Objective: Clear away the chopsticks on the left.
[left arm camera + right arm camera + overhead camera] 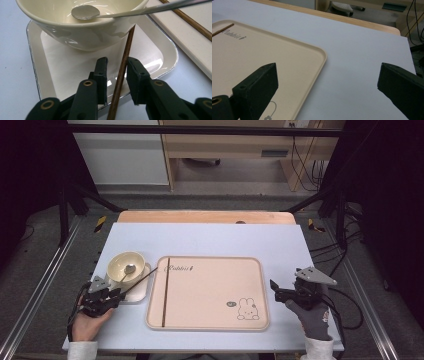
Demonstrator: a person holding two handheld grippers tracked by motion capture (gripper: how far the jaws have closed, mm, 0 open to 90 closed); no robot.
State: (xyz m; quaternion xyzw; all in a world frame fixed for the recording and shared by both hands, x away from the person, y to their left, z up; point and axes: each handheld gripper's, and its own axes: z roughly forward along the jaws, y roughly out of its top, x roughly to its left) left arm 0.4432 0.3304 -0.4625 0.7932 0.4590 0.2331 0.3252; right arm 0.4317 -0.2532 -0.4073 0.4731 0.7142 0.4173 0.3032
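Black left tongs [117, 67] straddle a brown chopstick [122, 75] lying across the shallow dish [165, 53] under the bowl [82, 32]; the right-hand jaw touches it, the other stands just off, so nothing is clamped yet. Best to close squarely on the stick, then lift straight, clear of the spoon [85, 12]. The right tongs [327, 85] hang released beside the tray [287, 65].
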